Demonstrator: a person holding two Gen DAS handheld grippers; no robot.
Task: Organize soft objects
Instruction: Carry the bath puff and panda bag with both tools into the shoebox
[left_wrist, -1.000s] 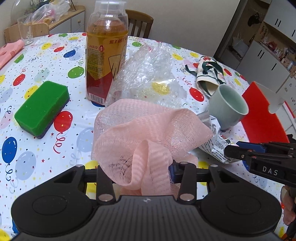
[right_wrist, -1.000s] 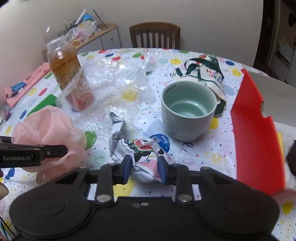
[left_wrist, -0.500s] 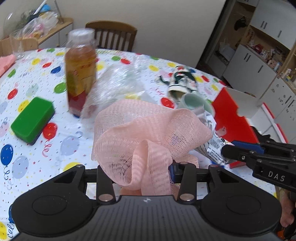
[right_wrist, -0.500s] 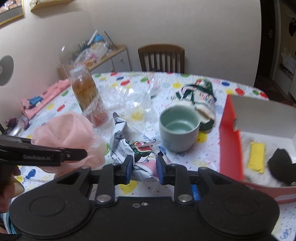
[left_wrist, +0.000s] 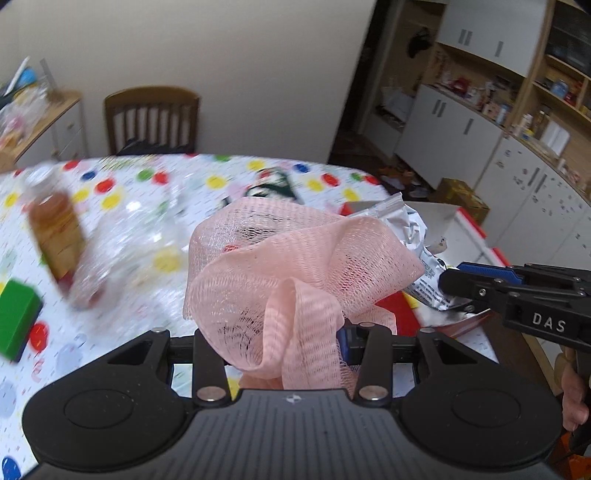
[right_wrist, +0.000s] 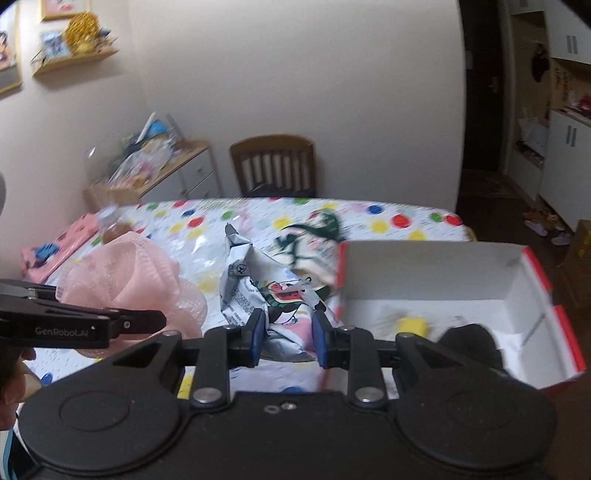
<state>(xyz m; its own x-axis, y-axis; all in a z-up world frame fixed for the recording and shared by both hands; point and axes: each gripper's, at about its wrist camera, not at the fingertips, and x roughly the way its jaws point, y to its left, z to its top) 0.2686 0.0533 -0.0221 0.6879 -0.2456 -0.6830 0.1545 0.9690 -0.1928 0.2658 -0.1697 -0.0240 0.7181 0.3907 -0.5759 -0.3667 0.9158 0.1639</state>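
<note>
My left gripper (left_wrist: 284, 343) is shut on a pink mesh bath pouf (left_wrist: 295, 266) and holds it high above the table; the pouf also shows in the right wrist view (right_wrist: 136, 280). My right gripper (right_wrist: 288, 332) is shut on a crumpled foil snack bag (right_wrist: 266, 291) with a watermelon print, held in the air beside the pouf (left_wrist: 413, 236). A red box with a white inside (right_wrist: 480, 269) lies open to the right and holds a yellow item (right_wrist: 410, 325) and a black item (right_wrist: 469, 343).
On the balloon-print tablecloth (left_wrist: 122, 177) stand a tea bottle (left_wrist: 55, 236), a green sponge (left_wrist: 16, 317), clear plastic wrap (left_wrist: 136, 236) and a green-patterned pouch (right_wrist: 314, 236). A pink cloth (right_wrist: 55, 251) lies at the far left. A wooden chair (right_wrist: 275, 166) stands behind the table.
Both grippers have risen well above the table with their loads and shifted right towards the red box. The cup has dropped out of sight behind the bag.
</note>
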